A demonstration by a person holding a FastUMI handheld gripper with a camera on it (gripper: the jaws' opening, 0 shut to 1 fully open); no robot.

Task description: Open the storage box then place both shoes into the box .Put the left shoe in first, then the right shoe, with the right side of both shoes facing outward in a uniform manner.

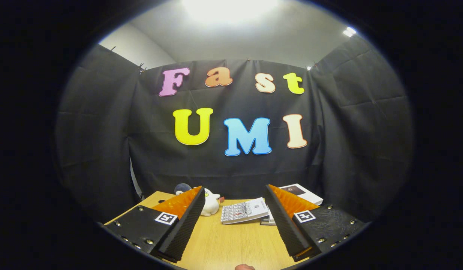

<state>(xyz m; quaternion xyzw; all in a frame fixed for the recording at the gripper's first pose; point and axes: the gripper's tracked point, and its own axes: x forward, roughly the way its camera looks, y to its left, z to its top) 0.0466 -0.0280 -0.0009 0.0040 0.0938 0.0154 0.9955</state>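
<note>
Gripper view, fingers [235, 215] spread apart, one table [224, 243], one plush toy [210, 202], two books [244, 210].

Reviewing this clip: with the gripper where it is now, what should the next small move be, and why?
Probably tilt the gripper downward to look for the box. Its fingers stand wide apart, holding nothing, aimed level at the booth wall over bare wooden table. Beyond them lie a white plush toy and booklets, neither part of the task.

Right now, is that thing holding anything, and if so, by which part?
Nothing is held. The hand-held gripper is open, with only bare wooden table between its fingers.
</note>
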